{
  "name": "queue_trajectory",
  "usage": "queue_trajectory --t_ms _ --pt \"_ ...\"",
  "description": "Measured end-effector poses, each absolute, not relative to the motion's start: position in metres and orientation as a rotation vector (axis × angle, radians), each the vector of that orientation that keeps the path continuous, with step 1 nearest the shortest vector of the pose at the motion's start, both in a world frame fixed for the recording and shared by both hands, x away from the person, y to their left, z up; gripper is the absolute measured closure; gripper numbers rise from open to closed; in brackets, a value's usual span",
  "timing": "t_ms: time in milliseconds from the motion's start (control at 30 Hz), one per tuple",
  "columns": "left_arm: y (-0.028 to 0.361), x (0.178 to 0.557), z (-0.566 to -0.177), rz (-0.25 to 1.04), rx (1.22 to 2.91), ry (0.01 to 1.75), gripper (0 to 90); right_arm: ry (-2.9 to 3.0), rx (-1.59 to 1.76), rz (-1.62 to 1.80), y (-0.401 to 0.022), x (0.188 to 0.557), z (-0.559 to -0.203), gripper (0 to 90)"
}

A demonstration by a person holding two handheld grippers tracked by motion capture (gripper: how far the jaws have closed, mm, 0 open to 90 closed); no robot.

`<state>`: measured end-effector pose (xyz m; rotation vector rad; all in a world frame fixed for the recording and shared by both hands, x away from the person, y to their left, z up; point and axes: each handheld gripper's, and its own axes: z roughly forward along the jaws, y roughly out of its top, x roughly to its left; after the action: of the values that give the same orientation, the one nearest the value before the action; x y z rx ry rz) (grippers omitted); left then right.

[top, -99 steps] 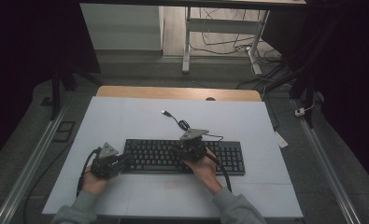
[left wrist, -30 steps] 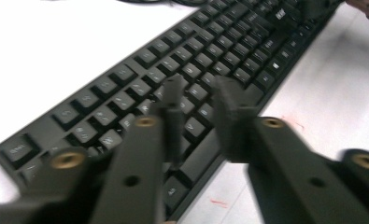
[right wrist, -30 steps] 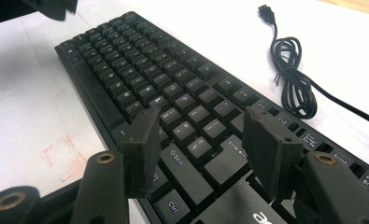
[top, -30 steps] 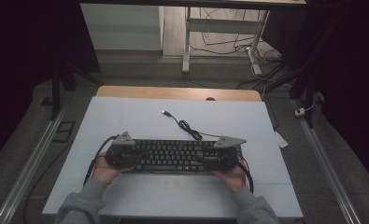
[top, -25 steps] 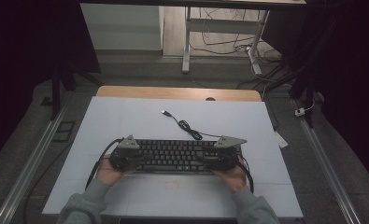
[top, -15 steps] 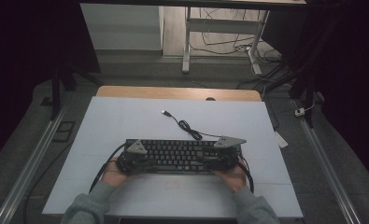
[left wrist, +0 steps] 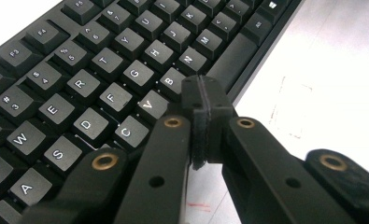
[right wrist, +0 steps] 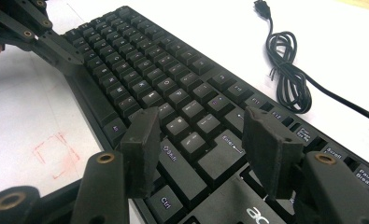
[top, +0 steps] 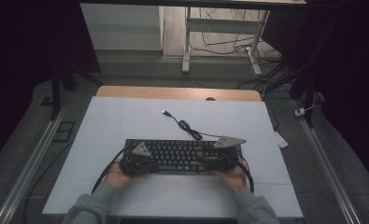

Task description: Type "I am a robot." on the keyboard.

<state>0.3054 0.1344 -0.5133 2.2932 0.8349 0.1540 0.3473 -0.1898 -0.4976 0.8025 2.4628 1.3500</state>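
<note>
A dim lab or recording workspace. A white table (top: 126, 121) stood on grey carpet, flanked by metal floor rails (top: 25, 172). Behind it, a desk frame (top: 187, 42) stood over loose floor cables (top: 219, 44), with dark curtains (top: 28, 42) at the sides.

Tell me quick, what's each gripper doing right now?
Left gripper: closed, empty, tips over the keyboard near the B key.
Right gripper: open, empty, above the Shift and Enter keys.

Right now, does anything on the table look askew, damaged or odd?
Nothing stands out. The keyboard lies square on the table, keys intact, its cable unplugged and loosely coiled behind it.
</note>
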Motion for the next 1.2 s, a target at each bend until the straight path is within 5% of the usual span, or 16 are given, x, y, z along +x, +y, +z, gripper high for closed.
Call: queue_trajectory --t_ms 633,967,1200 --pt "0.137 0.300 -0.502 0.227 2.212 0.838 88.4 2.462 0.800 1.351 -0.190 0.347 -0.497 46.8" --pt "0.158 0.298 -0.490 0.266 2.089 0.927 51.9 2.463 0.800 1.345 -0.191 0.348 -0.498 46.5" --pt "0.164 0.298 -0.489 0.254 2.077 0.951 40.0 2.455 0.801 1.350 -0.193 0.349 -0.496 46.4"
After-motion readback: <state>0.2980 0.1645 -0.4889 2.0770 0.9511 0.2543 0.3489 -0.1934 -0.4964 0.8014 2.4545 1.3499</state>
